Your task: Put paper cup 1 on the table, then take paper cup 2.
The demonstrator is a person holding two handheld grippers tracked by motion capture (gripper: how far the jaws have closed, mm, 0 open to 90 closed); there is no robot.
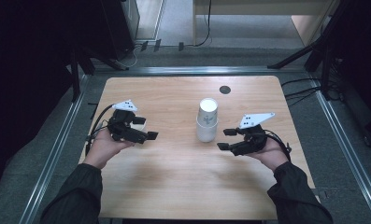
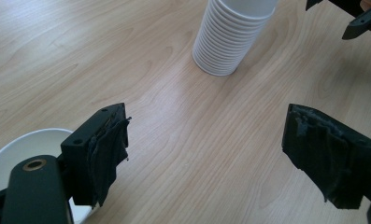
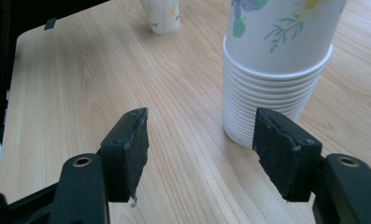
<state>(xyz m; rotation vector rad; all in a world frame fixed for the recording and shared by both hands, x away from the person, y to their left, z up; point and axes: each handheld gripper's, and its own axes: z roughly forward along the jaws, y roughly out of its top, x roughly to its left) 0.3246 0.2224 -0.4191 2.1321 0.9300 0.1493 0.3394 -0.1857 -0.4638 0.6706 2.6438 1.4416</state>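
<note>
Though smooth-walled, ribbed white cup stack [image 1: 207,122]

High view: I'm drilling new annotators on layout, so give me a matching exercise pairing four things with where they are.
Things:
1. stack of paper cups
2. single cup
3. black round mark
4. right gripper

Places:
A. near the far edge of the table
B. beside the left gripper
C. around the middle of the table
D. just right of the stack, jaws apart and empty

Pairs: 1-C, 2-B, 3-A, 4-D
</note>
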